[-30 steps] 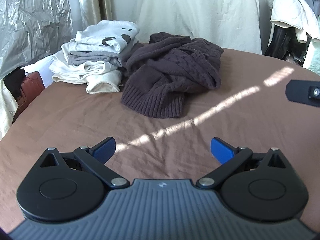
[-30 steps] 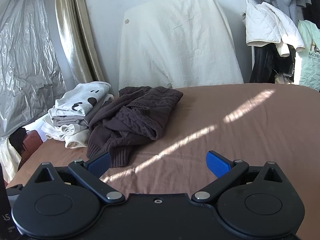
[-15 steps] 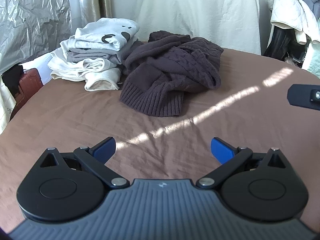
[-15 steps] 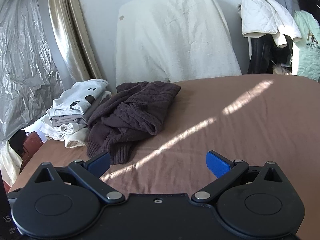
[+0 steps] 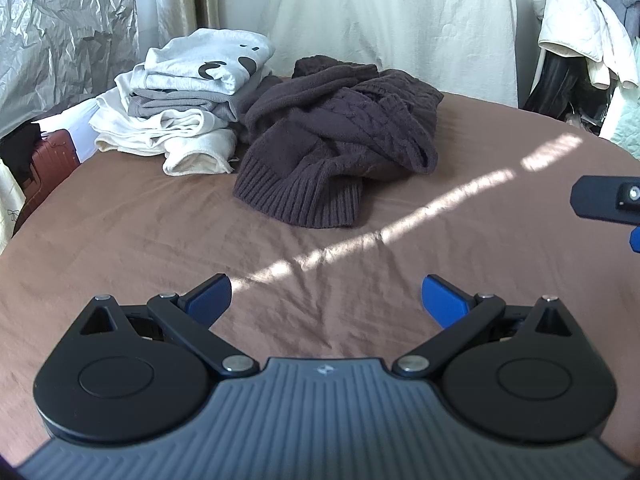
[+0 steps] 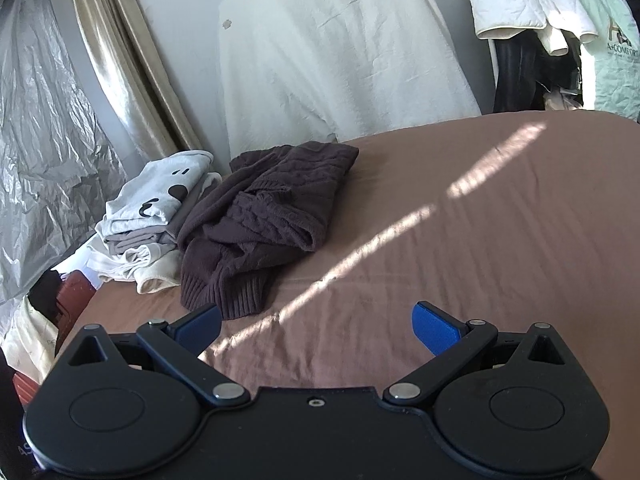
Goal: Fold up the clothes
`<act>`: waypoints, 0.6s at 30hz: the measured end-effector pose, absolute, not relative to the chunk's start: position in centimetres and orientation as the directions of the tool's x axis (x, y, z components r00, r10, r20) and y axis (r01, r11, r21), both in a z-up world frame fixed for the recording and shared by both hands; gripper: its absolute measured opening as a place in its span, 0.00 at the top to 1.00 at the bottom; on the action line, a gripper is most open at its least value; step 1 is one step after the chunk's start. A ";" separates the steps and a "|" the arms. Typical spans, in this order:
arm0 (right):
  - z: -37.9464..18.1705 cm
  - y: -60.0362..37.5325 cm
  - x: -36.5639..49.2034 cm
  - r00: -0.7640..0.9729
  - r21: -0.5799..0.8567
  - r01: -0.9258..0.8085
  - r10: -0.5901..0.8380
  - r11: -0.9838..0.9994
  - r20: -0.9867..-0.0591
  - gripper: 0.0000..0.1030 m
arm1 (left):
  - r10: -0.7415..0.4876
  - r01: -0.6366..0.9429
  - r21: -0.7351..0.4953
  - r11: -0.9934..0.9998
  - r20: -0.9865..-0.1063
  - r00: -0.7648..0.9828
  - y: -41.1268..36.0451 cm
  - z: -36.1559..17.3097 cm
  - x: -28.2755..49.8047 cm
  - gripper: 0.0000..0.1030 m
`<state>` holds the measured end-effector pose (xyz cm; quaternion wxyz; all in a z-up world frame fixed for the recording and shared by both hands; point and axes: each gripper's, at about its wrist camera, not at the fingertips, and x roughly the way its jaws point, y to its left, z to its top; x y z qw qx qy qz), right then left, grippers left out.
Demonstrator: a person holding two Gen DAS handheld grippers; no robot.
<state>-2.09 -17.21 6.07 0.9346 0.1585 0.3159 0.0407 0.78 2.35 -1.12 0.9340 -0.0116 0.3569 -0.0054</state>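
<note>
Bare brown bed (image 5: 160,240) lies between both tools and the crumpled dark sweater (image 5: 340,140); a folded pile (image 5: 188,100) touches the sweater's left side, blocking that flank.

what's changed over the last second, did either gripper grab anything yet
Nothing grabbed. Both cameras drifted slightly: the dark brown sweater sits a little lower in the left view and the right view tilted. The left gripper and right gripper stay open and empty; the folded stack is unmoved.

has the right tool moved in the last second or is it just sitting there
Yes. In the right wrist view the dark sweater and the folded stack sit lower and larger in frame than before, so the right tool, open, has tilted up and edged toward them.
</note>
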 end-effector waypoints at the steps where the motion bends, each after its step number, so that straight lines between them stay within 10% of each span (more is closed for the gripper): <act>1: 6.0 -17.3 -2.0 0.795 0.321 0.025 0.176 0.947 -0.580 0.00 | -0.019 0.002 -0.026 1.000 -0.670 0.743 2.4 -1.2 0.8 0.00; 18: 5.8 -17.2 -1.9 0.792 0.287 0.022 0.159 0.958 -0.589 0.00 | -0.040 -0.006 -0.066 0.998 -0.667 0.744 2.8 -1.8 1.0 0.00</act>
